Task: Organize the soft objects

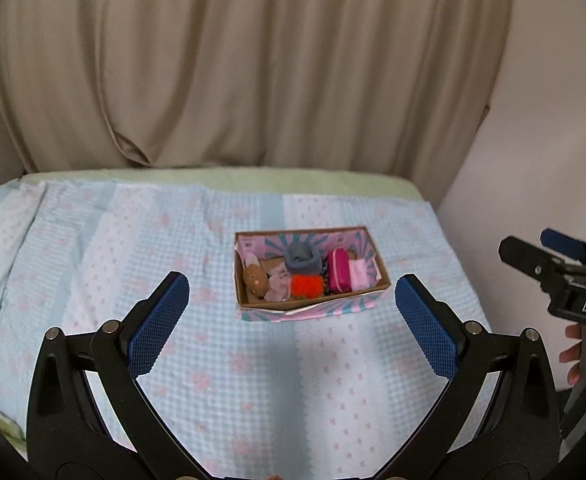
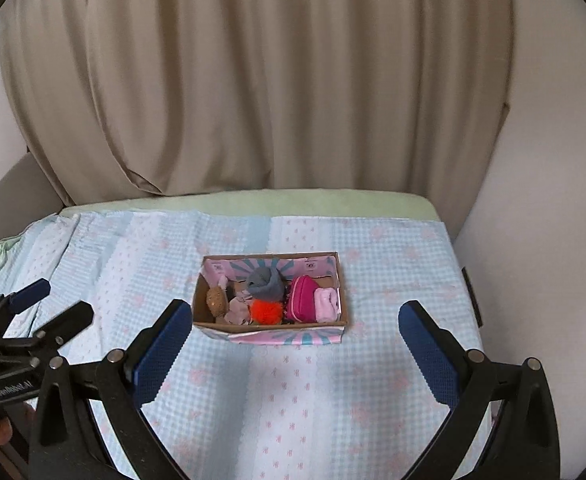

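A cardboard box [image 1: 305, 310] [image 2: 277, 336] with a pink and teal pattern sits on the bed. Inside lie a brown plush [image 1: 255, 279] [image 2: 217, 300], a grey rolled cloth [image 1: 301, 258] [image 2: 266, 281], an orange pom-pom [image 1: 307, 285] [image 2: 266, 311], a magenta pouch [image 1: 339, 276] [image 2: 301, 303] and a pale pink cloth [image 1: 359, 275] [image 2: 327, 303]. My left gripper [image 1: 293, 312] [image 2: 49, 300] hangs open above the bedspread, short of the box. My right gripper [image 2: 295, 344] [image 1: 533, 246] is open too, held back from the box. Neither holds anything.
A light blue and pink patterned bedspread [image 1: 133, 264] [image 2: 393, 280] covers the bed, with a green sheet [image 2: 253, 202] at the far edge. Beige curtains [image 1: 253, 60] hang behind. A white wall [image 2: 541, 200] stands at the right. A hand [image 1: 573, 350] holds the right tool.
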The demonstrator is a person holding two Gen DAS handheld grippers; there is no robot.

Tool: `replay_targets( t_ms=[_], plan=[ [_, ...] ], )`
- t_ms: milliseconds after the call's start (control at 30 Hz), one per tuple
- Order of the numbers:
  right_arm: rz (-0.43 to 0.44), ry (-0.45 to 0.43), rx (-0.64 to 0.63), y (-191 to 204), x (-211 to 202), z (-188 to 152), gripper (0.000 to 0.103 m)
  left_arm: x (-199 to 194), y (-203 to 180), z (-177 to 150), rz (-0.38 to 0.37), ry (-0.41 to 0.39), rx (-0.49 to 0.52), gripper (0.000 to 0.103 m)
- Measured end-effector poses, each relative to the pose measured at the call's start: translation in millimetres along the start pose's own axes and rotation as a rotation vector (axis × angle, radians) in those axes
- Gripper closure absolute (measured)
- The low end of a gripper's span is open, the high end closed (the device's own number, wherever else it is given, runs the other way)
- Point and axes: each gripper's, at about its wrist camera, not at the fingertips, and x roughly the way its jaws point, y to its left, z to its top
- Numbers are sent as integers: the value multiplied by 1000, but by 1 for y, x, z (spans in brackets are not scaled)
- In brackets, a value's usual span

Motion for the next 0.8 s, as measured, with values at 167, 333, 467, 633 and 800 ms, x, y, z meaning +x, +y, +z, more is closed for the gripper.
replay_targets(
  t_ms=[167, 333, 467, 633, 800],
  plan=[
    [-25, -56, -26, 11, -51, -30, 0, -54, -4, -22, 0, -50, -2, 0],
    [-28, -67, -7, 14, -72, -54, 0, -85, -10, -44, 23, -84, 11, 0],
    [-40, -82, 3, 13, -81, -68, 0, -104, -15, -54, 27, -128, -7, 0],
    [-41, -100, 13, 12, -88, -71, 0, -113, -18, -58, 45, -149, 17, 0],
    [-40, -122, 15, 13, -96, -71, 0, -116, -14, -60, 40, -151, 4, 0]
  ],
)
